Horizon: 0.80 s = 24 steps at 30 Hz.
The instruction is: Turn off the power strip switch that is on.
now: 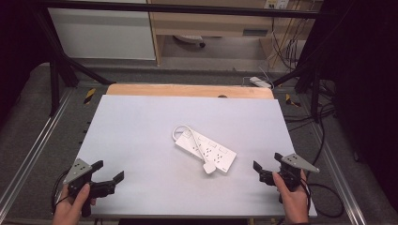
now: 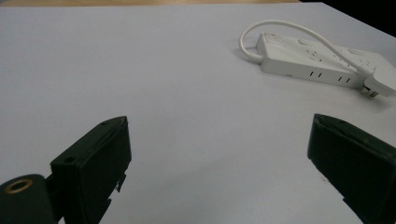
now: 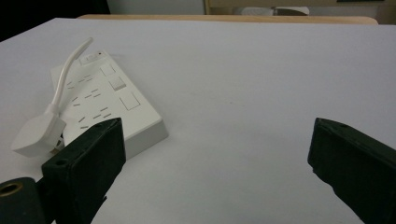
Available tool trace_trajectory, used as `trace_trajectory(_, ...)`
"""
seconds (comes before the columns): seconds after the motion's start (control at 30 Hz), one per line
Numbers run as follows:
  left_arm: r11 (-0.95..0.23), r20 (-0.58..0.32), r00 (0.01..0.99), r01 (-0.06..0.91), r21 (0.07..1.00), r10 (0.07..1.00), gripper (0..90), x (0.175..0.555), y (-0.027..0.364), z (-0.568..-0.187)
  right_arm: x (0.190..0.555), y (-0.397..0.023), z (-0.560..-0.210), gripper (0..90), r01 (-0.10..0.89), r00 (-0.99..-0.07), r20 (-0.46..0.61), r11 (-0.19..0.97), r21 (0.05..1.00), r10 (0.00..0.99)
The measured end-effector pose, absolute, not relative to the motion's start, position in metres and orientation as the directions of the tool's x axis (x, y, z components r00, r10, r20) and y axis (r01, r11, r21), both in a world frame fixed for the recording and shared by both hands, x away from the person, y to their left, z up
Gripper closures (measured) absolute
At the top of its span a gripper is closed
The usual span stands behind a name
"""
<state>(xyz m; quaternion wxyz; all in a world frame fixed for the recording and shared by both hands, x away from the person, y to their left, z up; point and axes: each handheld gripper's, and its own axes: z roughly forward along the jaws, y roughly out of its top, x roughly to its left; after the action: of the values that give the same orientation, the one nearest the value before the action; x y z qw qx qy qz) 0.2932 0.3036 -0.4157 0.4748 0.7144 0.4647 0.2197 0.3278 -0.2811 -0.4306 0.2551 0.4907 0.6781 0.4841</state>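
A white power strip [image 1: 205, 151] lies flat near the middle of the white table [image 1: 141, 122], turned at a diagonal. Its white cord loops from the far end back over the top, and the plug [image 1: 209, 168] rests at the near end. My left gripper [image 1: 109, 169] is held at the near left corner, open and empty. My right gripper [image 1: 267, 161] is held at the near right, open and empty, a short way right of the strip. The left gripper view has the power strip [image 2: 317, 60] far off at upper right, beyond the open left gripper [image 2: 219, 122]. In the right gripper view the power strip [image 3: 112, 107] and plug [image 3: 37, 133] lie just past the left jaw of the open right gripper [image 3: 217, 123].
A wooden board edge [image 1: 187, 90] runs along the table's far side. Metal frame rails flank the table. Black cables and a second white power strip [image 1: 260, 82] lie on the floor at back right.
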Motion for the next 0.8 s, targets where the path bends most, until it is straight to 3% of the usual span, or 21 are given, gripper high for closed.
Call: trace_trajectory(0.8, -0.115, -0.13, 0.474, 0.454, 0.884, 0.871, 6.3, 0.293, 0.303, -0.416, 0.339, -0.263, -0.404, 4.5, 0.399, -0.447, 0.127, 0.071, 0.914, 0.886)
